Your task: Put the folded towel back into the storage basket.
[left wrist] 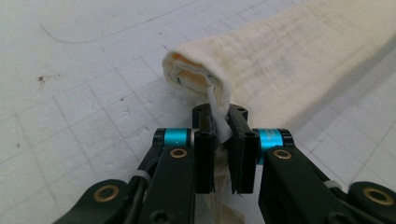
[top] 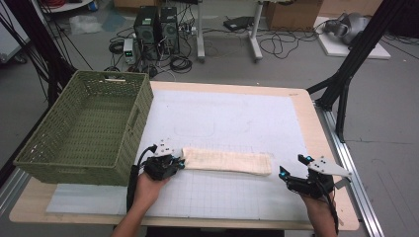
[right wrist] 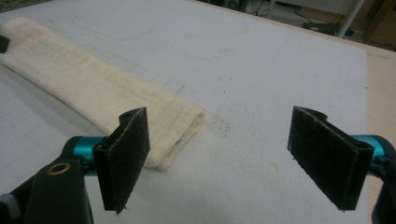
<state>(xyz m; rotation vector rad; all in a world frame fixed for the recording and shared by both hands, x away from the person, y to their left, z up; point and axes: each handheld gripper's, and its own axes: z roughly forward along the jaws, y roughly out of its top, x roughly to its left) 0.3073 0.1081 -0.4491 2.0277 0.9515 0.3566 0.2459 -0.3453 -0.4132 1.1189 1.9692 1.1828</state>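
Leftward, green basket flanks left gripper pinching folded cloth; right gripper jaws gape empty.

Item: cream-coloured folded cloth, a long narrow woven strip
Pose: flat along the white gridded mat, running left to right
Left end: layers open, lifted slightly, pinched between the left gripper jaws
Right end: lies free, lightly stained

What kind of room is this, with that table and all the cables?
Probably a lab or workshop for recording handling tasks. Computer towers and loose cables sit on the floor, and a person works a folded cloth with handheld grippers on a gridded mat.
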